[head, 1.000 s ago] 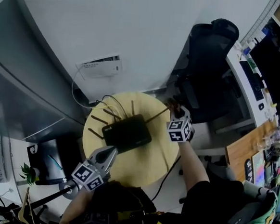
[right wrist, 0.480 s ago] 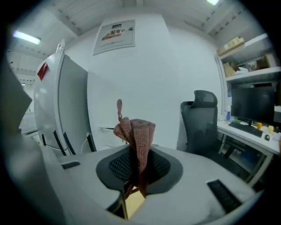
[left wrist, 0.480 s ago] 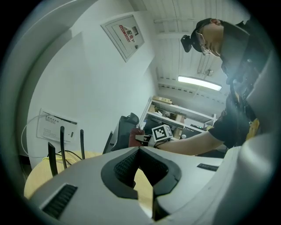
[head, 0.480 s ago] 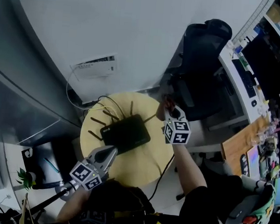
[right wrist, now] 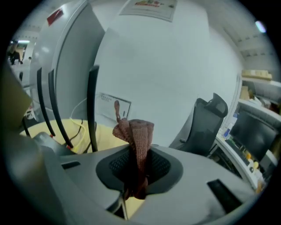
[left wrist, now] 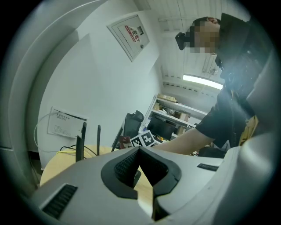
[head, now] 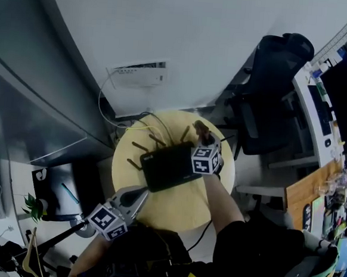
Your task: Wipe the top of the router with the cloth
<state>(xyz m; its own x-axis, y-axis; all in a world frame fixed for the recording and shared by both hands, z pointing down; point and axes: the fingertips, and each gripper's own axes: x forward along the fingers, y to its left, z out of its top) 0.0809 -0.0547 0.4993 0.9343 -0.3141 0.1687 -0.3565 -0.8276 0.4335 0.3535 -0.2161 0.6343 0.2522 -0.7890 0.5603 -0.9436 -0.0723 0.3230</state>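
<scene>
In the head view, a black router is seen lying flat near the middle of a round yellow desk, with its antennas spread out from its far and left edges. The right claw is held above the router's right end, with its marker cube covering the router's right edge. A reddish cloth sticks out of this claw just past the router's far right corner. Whether the cloth touches the router cannot be told. The left claw is pointed at the router's near left corner and lies just beside it. A white wall box is mounted well beyond the router, and a black chair stands off to the router's right.

In the left gripper view, the left claw's jaws are seen pressed together at the tips, with nothing between them. Two of the router's antennas stand upright to the left above the claw. The right claw's marker cube and a bare forearm are seen further back.

In the right gripper view, the right claw's jaws are clamped on the cloth, which is bunched and stands up out of the jaws. Router antennas rise to the left of the cloth, and yellow desk surface shows behind them.
</scene>
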